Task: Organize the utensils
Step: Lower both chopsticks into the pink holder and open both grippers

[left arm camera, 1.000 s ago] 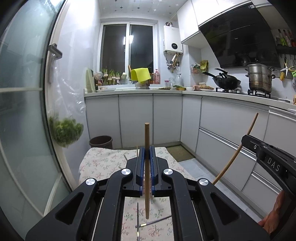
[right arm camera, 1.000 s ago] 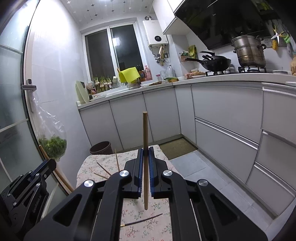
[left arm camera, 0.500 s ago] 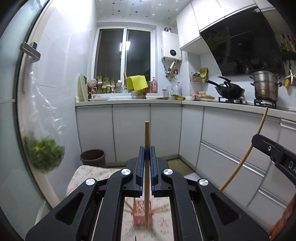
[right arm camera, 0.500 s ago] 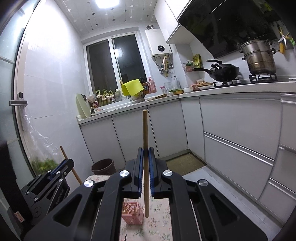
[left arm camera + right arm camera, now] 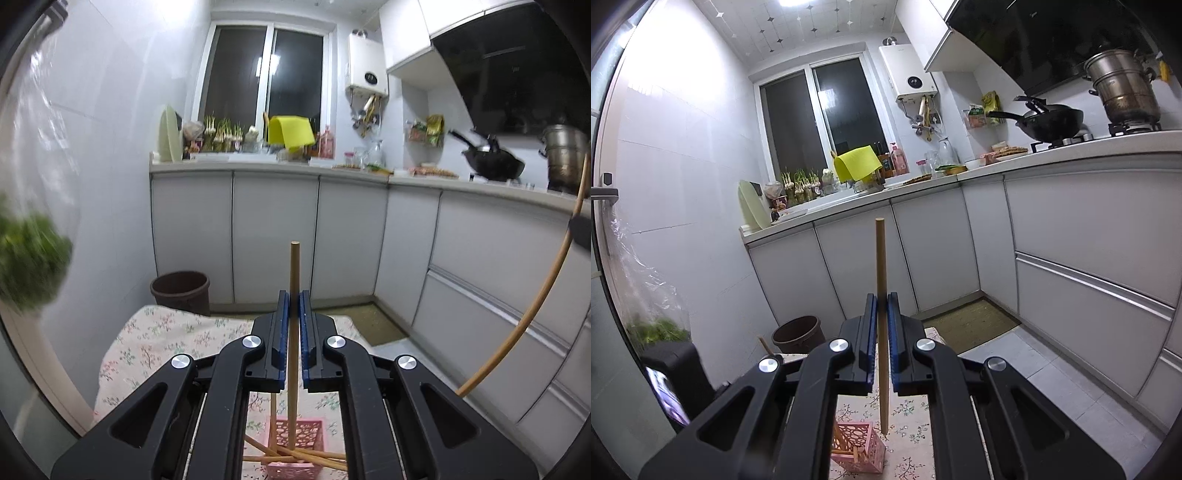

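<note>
Chopsticks clamped upright, one in each hand-held gripper, over the pink basket.

I see the left hand-held gripper (image 5: 294, 295) closed on a wooden chopstick (image 5: 294, 343), its lower end down inside the pink basket (image 5: 295, 432), where more sticks lie crossed. My right hand-held gripper (image 5: 882, 299) grips a second chopstick (image 5: 881, 314), its tip hanging just beside the basket's (image 5: 857, 443) right rim. The basket stands on the floral-clothed table (image 5: 159, 343), toward its near edge.
</note>
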The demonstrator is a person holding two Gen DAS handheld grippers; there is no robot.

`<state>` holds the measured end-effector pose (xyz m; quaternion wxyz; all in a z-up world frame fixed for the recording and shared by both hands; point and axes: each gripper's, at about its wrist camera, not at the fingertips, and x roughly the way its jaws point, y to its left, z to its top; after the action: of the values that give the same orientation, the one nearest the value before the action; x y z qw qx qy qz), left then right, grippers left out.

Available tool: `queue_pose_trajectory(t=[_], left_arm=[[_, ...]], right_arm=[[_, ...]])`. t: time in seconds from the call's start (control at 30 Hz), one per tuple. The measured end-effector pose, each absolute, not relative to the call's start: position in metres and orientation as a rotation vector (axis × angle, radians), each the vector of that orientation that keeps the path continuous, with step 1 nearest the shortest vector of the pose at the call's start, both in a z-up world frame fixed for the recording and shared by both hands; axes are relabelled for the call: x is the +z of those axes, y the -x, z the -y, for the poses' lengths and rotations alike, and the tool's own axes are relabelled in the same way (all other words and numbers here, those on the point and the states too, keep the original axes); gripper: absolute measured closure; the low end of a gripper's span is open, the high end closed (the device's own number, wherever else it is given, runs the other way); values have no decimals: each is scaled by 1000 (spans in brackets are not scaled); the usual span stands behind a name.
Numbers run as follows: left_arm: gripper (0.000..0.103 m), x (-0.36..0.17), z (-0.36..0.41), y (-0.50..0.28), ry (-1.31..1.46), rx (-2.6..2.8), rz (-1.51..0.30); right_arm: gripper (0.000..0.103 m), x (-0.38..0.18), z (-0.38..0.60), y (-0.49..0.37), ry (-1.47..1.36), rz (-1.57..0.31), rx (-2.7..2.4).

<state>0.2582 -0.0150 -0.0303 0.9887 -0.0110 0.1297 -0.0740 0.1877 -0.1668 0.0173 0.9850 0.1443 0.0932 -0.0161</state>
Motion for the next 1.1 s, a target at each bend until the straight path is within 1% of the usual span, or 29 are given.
queue_pose_trajectory(t=[0.1,0.17,0.2,0.3,0.4,0.5,0.57,0.63,0.67,0.7,0.9,1.1], left_arm=[[97,-48,17,-264,0,-135,-297],[97,-47,13,-259,-3,-132,-282],[94,-44,12,-257,-5,-127,-272],[83,-30,3,-244,6,-115,-231],[64,-15,-7,-231,18,-86,-181],[64,-2,-20,-215,19,-37,-142],[61,5,-34,-206,31,17,-134],[41,6,-48,-197,49,80,-128],[38,4,-59,-193,68,114,-123],[36,3,-68,-190,79,141,-128],[37,2,-93,-195,78,199,-161],[36,-8,-101,-199,77,202,-185]], right_arm=[[97,13,162,-194,-289,-192,-26],[97,12,158,-197,-287,-191,-23],[97,12,156,-200,-287,-192,-20],[97,14,150,-205,-293,-188,-6],[97,15,141,-208,-291,-179,9],[97,12,130,-212,-280,-180,31],[97,8,121,-215,-271,-187,42],[97,1,114,-219,-267,-196,50],[97,-3,110,-222,-264,-201,51],[97,-7,107,-224,-261,-205,53],[97,-38,90,-249,-234,-228,43],[96,-76,77,-273,-185,-259,28]])
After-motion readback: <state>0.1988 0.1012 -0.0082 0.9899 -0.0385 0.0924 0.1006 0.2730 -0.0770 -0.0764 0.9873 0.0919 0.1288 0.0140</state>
